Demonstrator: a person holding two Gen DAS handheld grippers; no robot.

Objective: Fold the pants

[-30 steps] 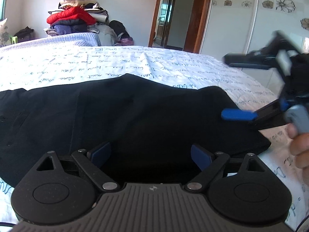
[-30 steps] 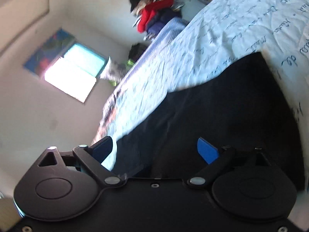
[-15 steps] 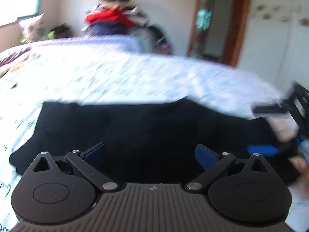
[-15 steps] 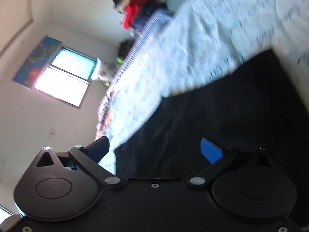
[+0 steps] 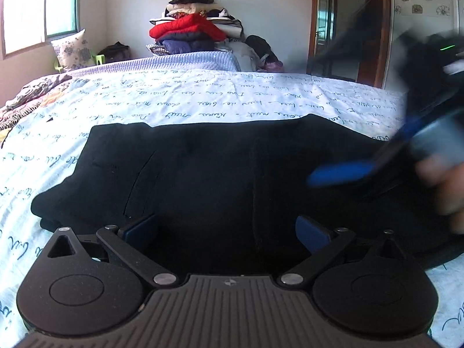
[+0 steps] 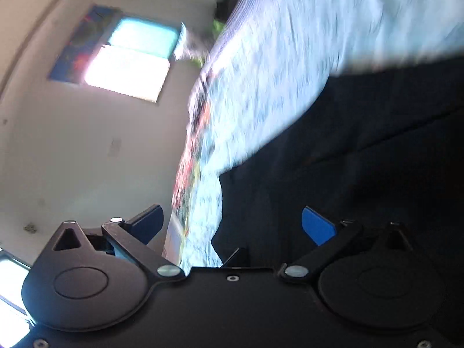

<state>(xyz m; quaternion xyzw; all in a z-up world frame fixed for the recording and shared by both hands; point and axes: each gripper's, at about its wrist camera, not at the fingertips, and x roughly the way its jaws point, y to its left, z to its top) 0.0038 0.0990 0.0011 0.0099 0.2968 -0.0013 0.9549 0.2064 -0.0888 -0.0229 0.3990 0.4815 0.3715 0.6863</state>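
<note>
One pair of black pants (image 5: 220,174) is lying flat on a white bedsheet (image 5: 179,98) printed with cursive writing, already doubled over into a thick, wide rectangle. Its long axis is running left to right across the left wrist view, with a folded, layered end at the left and the other end passing under the right gripper (image 5: 362,156) at the right.

The left gripper (image 5: 226,232) is pointing down at the near long edge of the pants, roughly at the middle of their length. Its jaws are opening toward their widest, and nothing is pinched between the blue pads; dark cloth is lying just beyond and below them. The right gripper, blurred with movement, is crossing over the right end of the pants, held by a person's hand (image 5: 443,185). In its own tilted view its jaws are standing wide apart with nothing held. The left gripper seems nearer the cloth's midline, the right nearer the end to be lifted.

Compared with a second ago, the left view has swung leftward, so the whole left end of the pants is now showing, and the right gripper has come further in over the fabric.

Beyond the bed, a pile of clothes (image 5: 191,29) is stacked against the wall.
</note>
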